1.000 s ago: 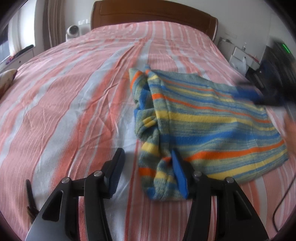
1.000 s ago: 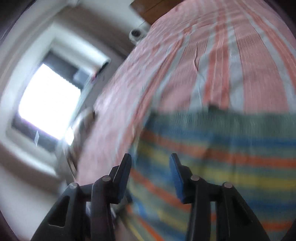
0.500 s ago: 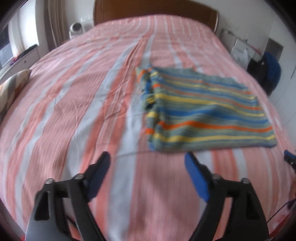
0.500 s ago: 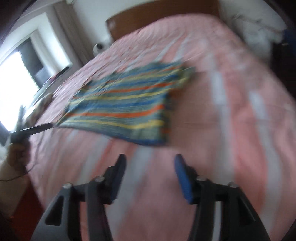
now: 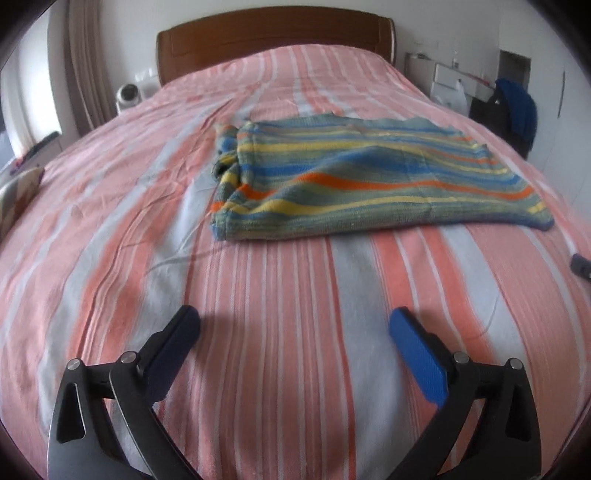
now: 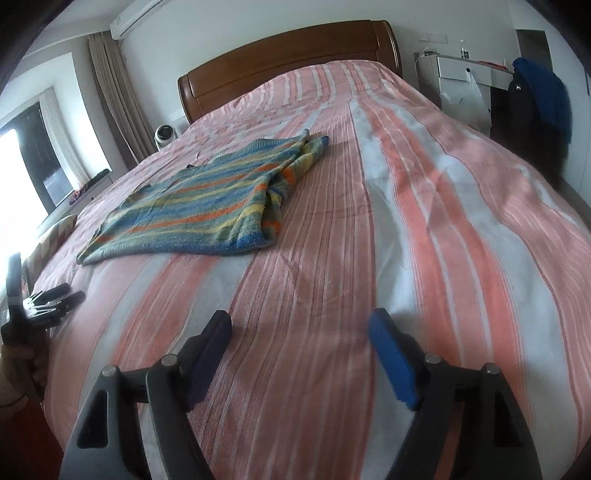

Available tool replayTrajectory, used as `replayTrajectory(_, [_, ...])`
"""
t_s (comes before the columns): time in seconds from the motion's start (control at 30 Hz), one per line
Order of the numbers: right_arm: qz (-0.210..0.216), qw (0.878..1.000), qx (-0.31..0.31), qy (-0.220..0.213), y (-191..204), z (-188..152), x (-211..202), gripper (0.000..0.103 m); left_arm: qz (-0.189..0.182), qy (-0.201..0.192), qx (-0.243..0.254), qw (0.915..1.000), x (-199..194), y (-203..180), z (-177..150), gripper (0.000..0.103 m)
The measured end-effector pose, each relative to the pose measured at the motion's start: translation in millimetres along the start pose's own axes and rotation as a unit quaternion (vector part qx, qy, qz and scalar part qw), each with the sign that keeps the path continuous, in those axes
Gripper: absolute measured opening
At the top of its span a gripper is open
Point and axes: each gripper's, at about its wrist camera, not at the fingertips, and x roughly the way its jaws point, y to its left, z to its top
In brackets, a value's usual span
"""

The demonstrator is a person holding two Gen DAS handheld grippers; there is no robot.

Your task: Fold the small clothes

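Note:
A striped knit garment in blue, yellow, orange and green lies folded flat on the bed, with a bunched edge on its left side. It also shows in the right wrist view. My left gripper is open and empty, low over the bedspread well in front of the garment. My right gripper is open and empty, near the bed's front edge, with the garment far ahead to the left. The left gripper also shows in the right wrist view at the left edge.
The bed has a pink, orange and white striped cover and a wooden headboard. A pillow lies at the left edge. A chair with dark clothes and a white cabinet stand right of the bed.
Both grippers have let go of the garment, opened wide and pulled back toward the foot of the bed. The garment now lies flat and still.

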Motion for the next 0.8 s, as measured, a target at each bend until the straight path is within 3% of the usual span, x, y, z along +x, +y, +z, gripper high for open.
replayTrajectory(0.07, [-0.003,1.000,-0.003,-0.001,0,-1,-1,0.077,-0.021,0.008,-0.006,0.9997,-6,7,3,0.099])
replayTrajectory(0.17, [-0.005,1.000,-0.006,0.000,1,-2,-1,0.077,-0.075,-0.017,-0.036,0.9964,-27,32,9,0.095])
replayTrajectory(0.27, [-0.003,1.000,-0.005,-0.004,0,-4,-2,0.077,-0.085,-0.019,-0.041,0.9954,-24,45,28,0.084])
replayTrajectory(0.33, [-0.002,1.000,-0.004,-0.004,0,-4,-2,0.078,-0.079,-0.015,-0.027,0.9964,-15,46,43,0.066])
replayTrajectory(0.37, [-0.003,1.000,-0.004,-0.004,1,-4,-2,0.078,-0.086,-0.009,-0.035,0.9957,-7,49,52,0.062])
replayTrajectory(0.47, [-0.002,1.000,-0.004,-0.004,0,-4,-2,0.078,-0.115,0.029,-0.092,0.9887,21,65,62,0.039])
replayTrajectory(0.53, [-0.003,1.000,-0.005,-0.005,1,-4,-2,0.078,-0.126,0.055,-0.109,0.9844,35,67,63,0.005])
replayTrajectory(0.67, [-0.004,1.000,-0.005,-0.005,1,-5,-2,0.078,-0.081,0.054,-0.104,0.9898,22,66,52,0.002])
replayTrajectory(0.8, [-0.002,1.000,-0.005,-0.006,1,-5,-2,0.078,-0.064,0.059,-0.102,0.9910,28,65,44,0.002])
